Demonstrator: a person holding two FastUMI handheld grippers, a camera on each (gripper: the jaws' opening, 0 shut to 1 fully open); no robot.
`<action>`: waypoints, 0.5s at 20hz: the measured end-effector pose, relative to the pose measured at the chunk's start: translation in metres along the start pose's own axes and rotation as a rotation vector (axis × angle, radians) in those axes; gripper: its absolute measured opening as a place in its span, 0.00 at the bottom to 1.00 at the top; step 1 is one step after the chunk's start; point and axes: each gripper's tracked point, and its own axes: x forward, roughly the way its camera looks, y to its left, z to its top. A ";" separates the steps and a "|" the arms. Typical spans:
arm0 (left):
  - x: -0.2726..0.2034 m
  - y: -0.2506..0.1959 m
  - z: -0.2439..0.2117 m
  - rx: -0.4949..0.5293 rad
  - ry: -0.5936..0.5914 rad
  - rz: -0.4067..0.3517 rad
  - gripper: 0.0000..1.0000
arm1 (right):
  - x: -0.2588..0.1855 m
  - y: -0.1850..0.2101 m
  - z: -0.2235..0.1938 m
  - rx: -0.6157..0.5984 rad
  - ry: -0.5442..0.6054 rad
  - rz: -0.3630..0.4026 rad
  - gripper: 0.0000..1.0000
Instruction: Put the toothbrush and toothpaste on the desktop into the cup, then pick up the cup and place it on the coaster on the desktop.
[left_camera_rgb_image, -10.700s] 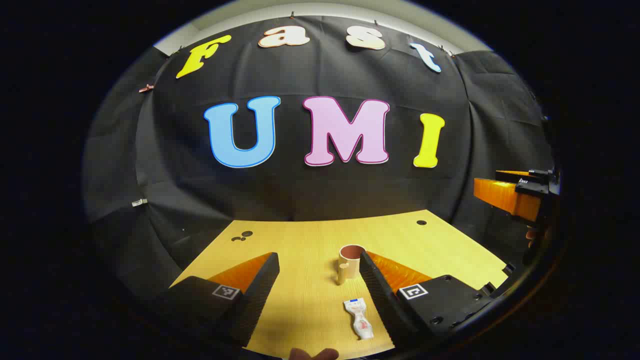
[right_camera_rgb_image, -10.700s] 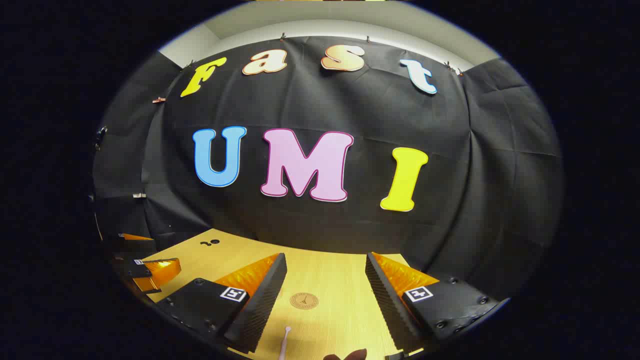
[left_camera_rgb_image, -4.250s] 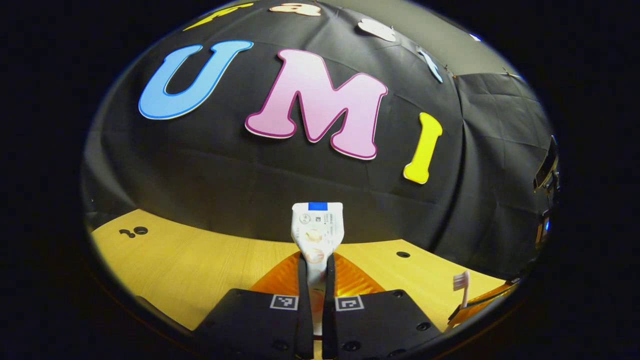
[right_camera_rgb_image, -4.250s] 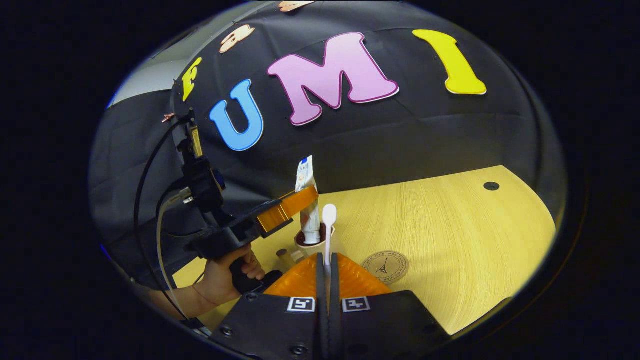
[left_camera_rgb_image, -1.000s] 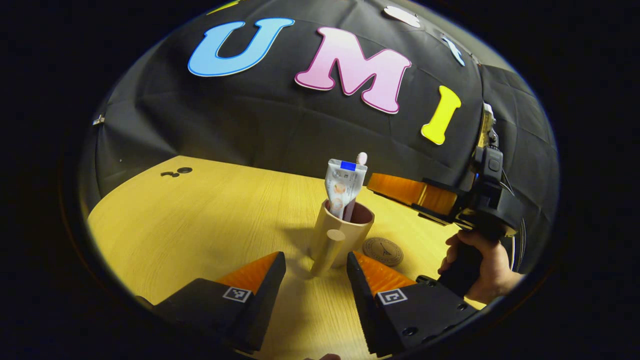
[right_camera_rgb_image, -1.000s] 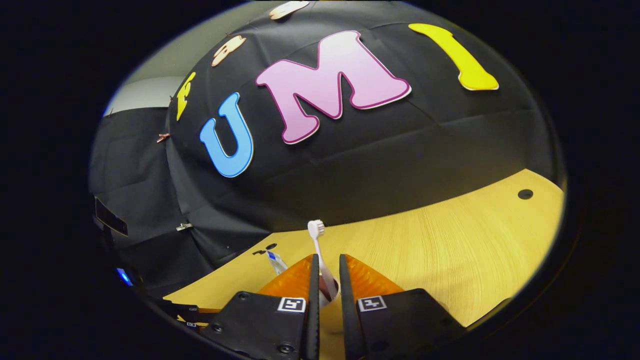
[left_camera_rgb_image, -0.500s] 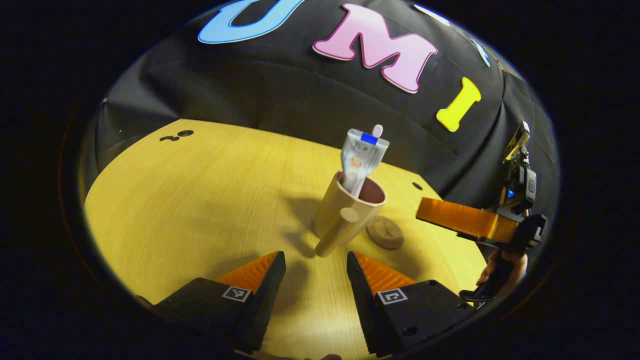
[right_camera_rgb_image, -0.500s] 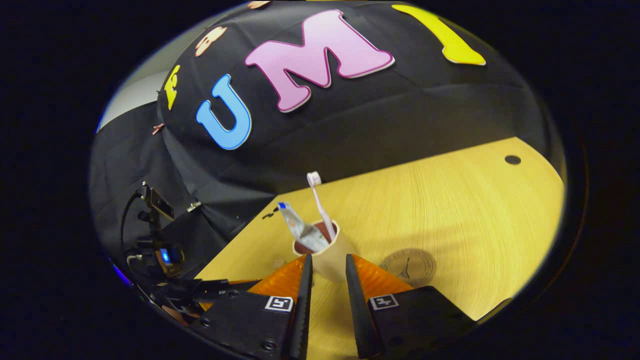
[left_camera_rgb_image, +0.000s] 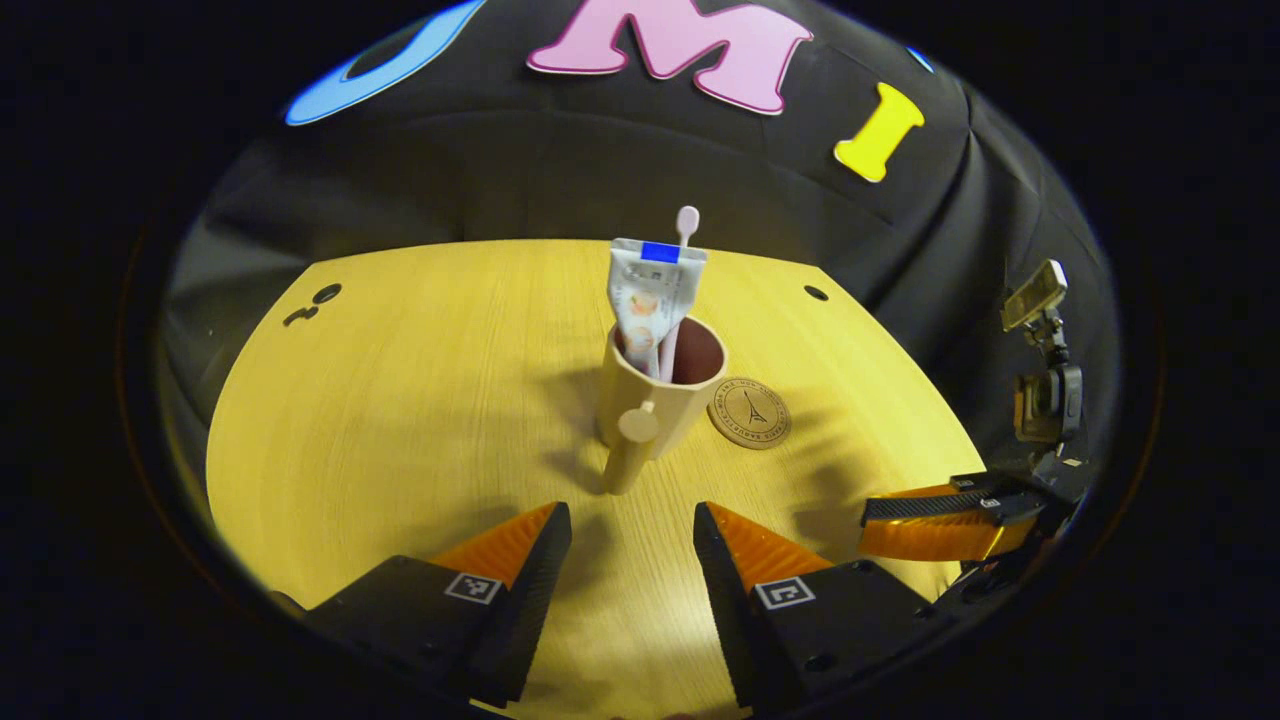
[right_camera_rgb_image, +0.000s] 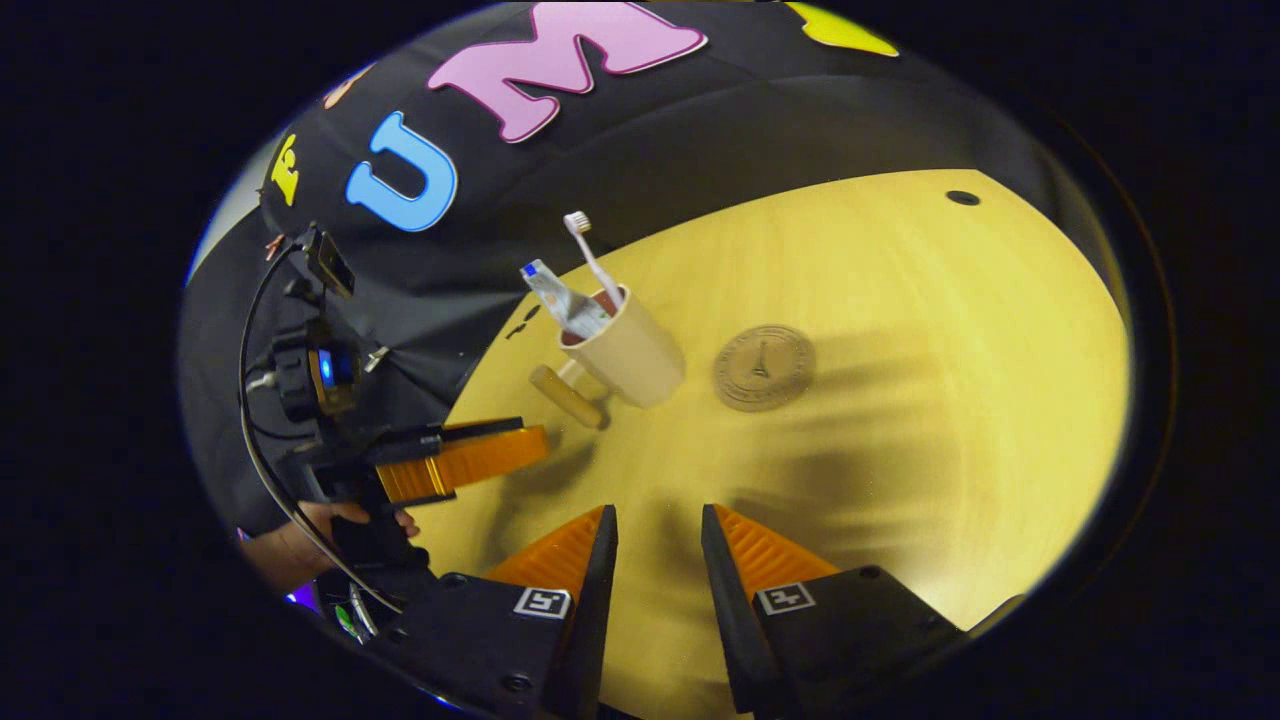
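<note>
Both tongs have drawn back from the cup, which stands on the table holding toothpaste and toothbrush, just left of the coaster. Left tongs gape wide, empty; right tongs part-open, empty, nearer.

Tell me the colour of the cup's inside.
Dark reddish brown inside the tan cup; the left gripper view shows it best.

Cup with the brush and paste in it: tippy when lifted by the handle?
Probably somewhat. The toothbrush and toothpaste stand well above the cup rim, so weight sits high. Its peg handle sticks out sideways, so a handle grasp may let it swing.
</note>
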 end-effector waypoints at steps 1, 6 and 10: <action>0.004 0.001 0.003 0.017 0.023 0.007 0.77 | -0.011 -0.008 -0.003 0.013 0.001 -0.019 0.52; 0.022 0.003 0.019 0.089 0.113 0.009 0.76 | -0.043 -0.040 -0.009 0.067 -0.020 -0.096 0.53; 0.037 0.007 0.021 0.128 0.186 0.036 0.73 | -0.062 -0.056 -0.015 0.124 -0.033 -0.106 0.52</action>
